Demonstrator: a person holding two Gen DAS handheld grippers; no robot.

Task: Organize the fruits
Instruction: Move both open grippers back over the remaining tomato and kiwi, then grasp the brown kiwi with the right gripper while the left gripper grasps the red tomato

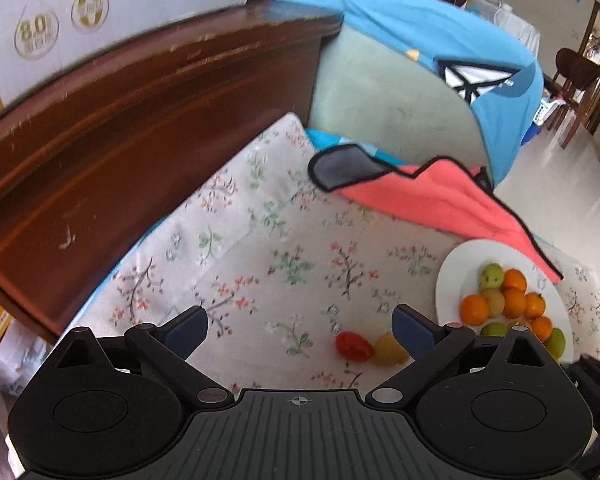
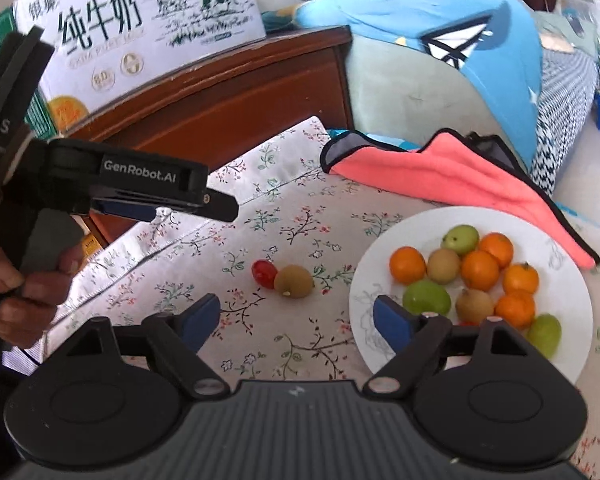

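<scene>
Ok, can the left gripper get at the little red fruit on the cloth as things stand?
Probably yes. The left gripper is open and empty, and the red fruit lies bare on the cloth. Only the brown fruit touching its side might crowd one finger.

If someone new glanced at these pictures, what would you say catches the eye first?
The white plate on the right, heaped with oranges and green fruit. A small red fruit and a brown kiwi lie touching on the floral cloth left of it; a coral towel lies behind.

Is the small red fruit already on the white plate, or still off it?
Off it. The red fruit lies on the flowered cloth, touching a brown fruit, left of the white plate.
</scene>
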